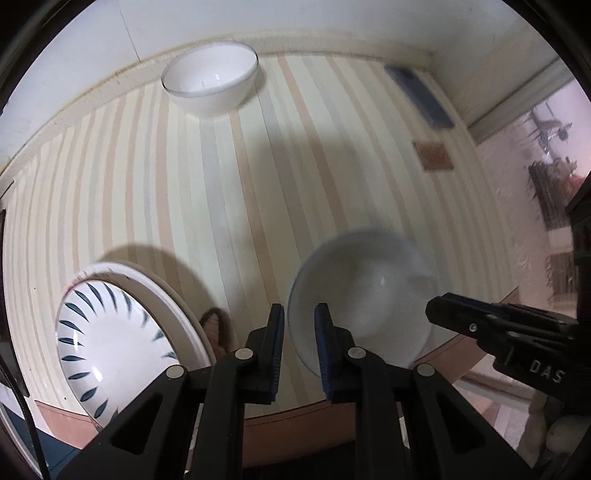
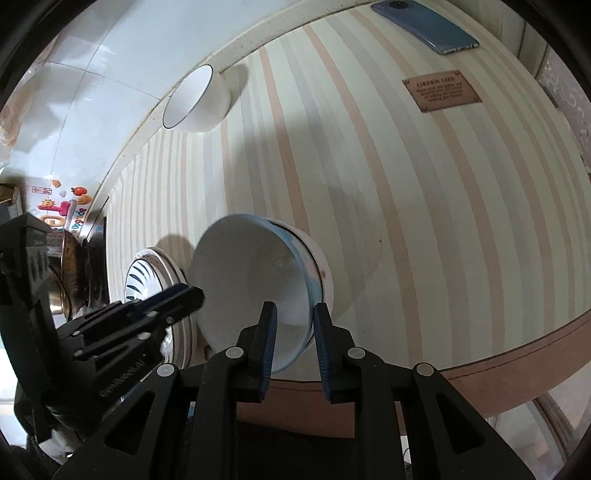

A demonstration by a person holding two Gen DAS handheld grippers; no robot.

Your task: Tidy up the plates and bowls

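A blue-rimmed white bowl (image 2: 255, 280) is tilted on its side near the table's front edge, its rim between my right gripper's (image 2: 293, 328) fingers, which are shut on it. The same bowl (image 1: 362, 299) shows blurred in the left wrist view, with the right gripper (image 1: 436, 312) at its right. My left gripper (image 1: 299, 332) is open and empty just left of the bowl. A plate with blue leaf marks (image 1: 107, 339) lies on a wider white plate (image 1: 177, 306) at the front left. A second white bowl (image 1: 210, 81) stands upright at the table's far edge.
The table has a striped cloth (image 1: 229, 177). A blue phone (image 2: 424, 26) lies at the far right, a brown label (image 2: 441, 90) nearer. A white tiled wall (image 2: 110, 55) backs the table. A dark pan (image 2: 74, 273) sits off the left end.
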